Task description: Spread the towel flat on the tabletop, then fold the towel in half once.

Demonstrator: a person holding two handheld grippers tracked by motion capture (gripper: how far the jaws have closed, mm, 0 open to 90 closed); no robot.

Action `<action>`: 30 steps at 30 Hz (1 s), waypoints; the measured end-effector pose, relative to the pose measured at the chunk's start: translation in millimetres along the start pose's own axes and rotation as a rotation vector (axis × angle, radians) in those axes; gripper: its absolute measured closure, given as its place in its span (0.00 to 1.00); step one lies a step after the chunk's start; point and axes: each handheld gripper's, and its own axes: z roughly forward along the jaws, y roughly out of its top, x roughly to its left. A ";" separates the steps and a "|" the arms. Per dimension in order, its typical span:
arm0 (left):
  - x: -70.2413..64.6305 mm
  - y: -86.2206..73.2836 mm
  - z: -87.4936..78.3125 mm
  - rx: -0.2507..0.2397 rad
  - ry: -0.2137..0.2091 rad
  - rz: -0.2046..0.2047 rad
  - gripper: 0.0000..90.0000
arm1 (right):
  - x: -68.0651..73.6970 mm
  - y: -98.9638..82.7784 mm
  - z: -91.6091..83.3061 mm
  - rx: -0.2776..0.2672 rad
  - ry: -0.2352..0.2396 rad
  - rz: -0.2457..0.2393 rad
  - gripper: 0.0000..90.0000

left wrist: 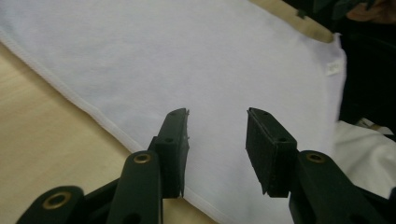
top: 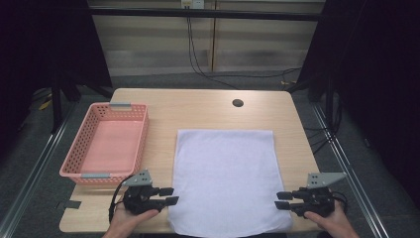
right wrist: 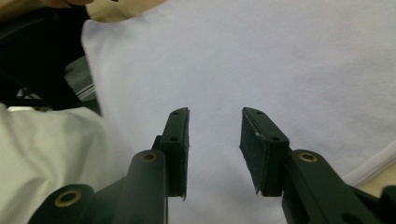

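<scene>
Both grippers, left gripper (top: 170, 196) and right gripper (top: 283, 200), are hovering open at the white towel's (top: 225, 173) near corners, readying to pinch for folding

white cloth (top: 225, 178) lies flat between left gripper (top: 168, 196) and right gripper (top: 284, 200).

Cloth (top: 225, 178) on table (top: 198, 106); basket (top: 79, 144) left of cloth, apart.
</scene>
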 end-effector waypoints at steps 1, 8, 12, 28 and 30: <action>3.3 4.1 5.7 0.022 0.001 0.001 0.66 | -4.2 2.1 3.6 -0.004 -0.011 0.010 0.70; 31.1 32.5 44.1 0.045 0.091 -0.007 0.65 | -48.6 19.8 34.1 0.040 -0.097 0.049 0.62; 47.9 39.9 62.3 0.064 0.132 -0.039 0.65 | -76.4 32.2 47.8 0.055 -0.162 0.066 0.60; 9.1 15.5 59.8 0.136 0.060 0.029 0.69 | -68.6 5.5 37.3 0.141 -0.243 0.002 0.71; 1.2 14.0 56.9 0.177 0.017 0.042 0.68 | -62.3 0.4 31.6 0.152 -0.224 0.010 0.71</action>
